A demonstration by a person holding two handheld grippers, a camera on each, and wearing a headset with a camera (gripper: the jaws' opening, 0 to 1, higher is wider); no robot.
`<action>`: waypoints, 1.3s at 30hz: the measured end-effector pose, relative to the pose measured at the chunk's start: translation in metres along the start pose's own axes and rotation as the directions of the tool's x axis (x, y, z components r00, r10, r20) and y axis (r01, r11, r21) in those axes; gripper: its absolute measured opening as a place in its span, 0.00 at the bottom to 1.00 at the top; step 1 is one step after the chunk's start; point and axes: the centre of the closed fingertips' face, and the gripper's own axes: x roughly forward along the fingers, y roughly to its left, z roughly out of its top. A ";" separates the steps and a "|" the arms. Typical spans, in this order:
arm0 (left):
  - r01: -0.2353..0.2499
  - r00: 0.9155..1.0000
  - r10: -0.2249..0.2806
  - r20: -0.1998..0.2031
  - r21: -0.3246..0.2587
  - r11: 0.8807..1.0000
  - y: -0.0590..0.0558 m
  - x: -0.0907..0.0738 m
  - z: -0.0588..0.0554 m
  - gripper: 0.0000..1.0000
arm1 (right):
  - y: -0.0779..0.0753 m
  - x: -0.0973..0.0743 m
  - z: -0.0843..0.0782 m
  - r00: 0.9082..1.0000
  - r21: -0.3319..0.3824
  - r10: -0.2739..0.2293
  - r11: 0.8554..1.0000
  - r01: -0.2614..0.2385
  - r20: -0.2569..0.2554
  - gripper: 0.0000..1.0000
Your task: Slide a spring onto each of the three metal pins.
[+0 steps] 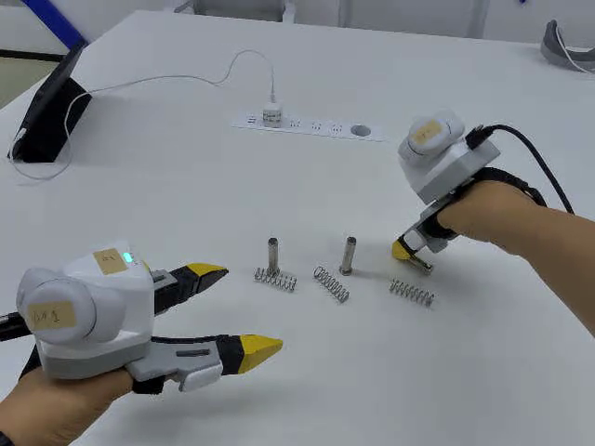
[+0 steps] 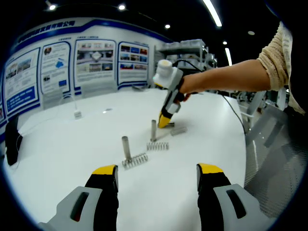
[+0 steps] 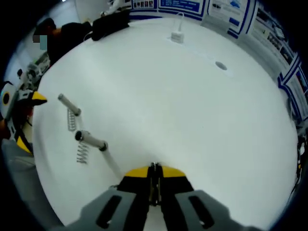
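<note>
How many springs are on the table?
3, all lying loose: the left spring beside the left pin, the middle spring by the right pin, the right spring near the right gripper.

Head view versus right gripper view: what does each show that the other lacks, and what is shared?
Head view adds the third spring lying by the right gripper. Right gripper view adds wall posters and its jaws closed on a small metal piece. Both share two upright pins, two springs beside them, the open left gripper and the power strip.
</note>
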 end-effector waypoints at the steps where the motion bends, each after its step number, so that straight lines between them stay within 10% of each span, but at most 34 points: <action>1: -0.001 1.000 0.001 0.003 0.000 1.000 0.000 0.000 0.001 0.67 | 0.001 -0.003 -0.001 1.000 0.006 0.003 1.000 -0.003 0.013 0.09; 26: 0.023 1.000 -0.024 0.011 0.046 0.999 -0.013 0.002 0.018 0.67 | 0.014 -0.055 -0.005 0.973 0.071 -0.035 0.997 0.019 0.230 0.09; 39: 0.037 0.999 -0.038 0.003 0.063 0.997 -0.018 0.004 0.021 0.66 | 0.015 -0.055 -0.016 0.971 0.075 -0.030 0.997 0.013 0.238 0.09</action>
